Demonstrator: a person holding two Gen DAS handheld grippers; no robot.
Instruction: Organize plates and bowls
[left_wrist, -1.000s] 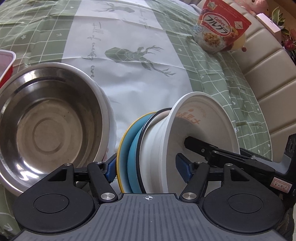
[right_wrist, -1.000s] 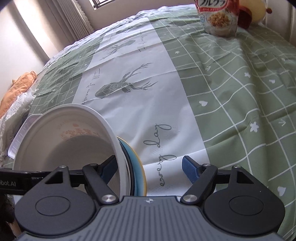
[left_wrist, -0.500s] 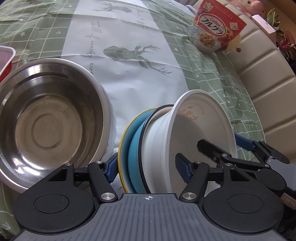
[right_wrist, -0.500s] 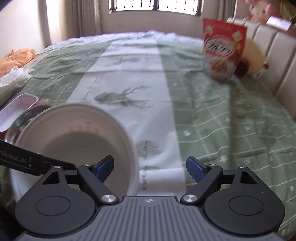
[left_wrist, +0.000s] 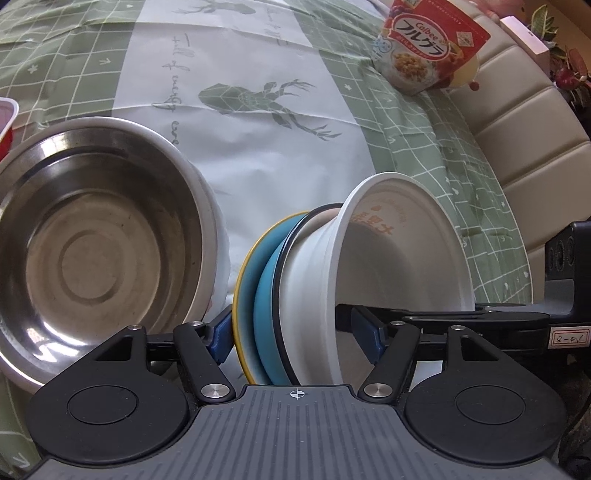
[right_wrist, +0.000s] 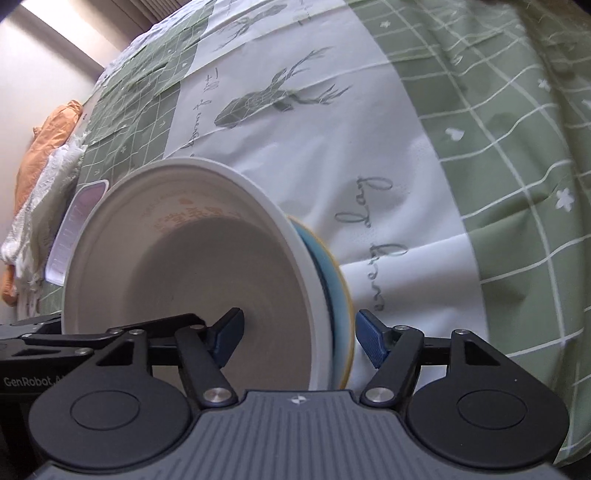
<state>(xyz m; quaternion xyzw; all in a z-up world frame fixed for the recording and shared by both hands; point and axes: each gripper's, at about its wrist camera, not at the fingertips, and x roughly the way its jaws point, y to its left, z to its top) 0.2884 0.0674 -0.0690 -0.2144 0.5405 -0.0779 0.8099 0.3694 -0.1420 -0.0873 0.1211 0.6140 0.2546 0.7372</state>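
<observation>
The left gripper (left_wrist: 293, 338) holds the stack (left_wrist: 273, 295) of plates and white bowl (left_wrist: 388, 280) on edge above the bed. The right gripper (right_wrist: 299, 338) is closing around the same stack, pads not yet pressing. Next it needs a firm grip beside the steel bowl (left_wrist: 92, 251).

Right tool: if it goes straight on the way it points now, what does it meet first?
Probably the nested stack already between its closing jaws: the white bowl's wall and the blue plate. Beyond them lies the tablecloth; depth is unclear.
</observation>
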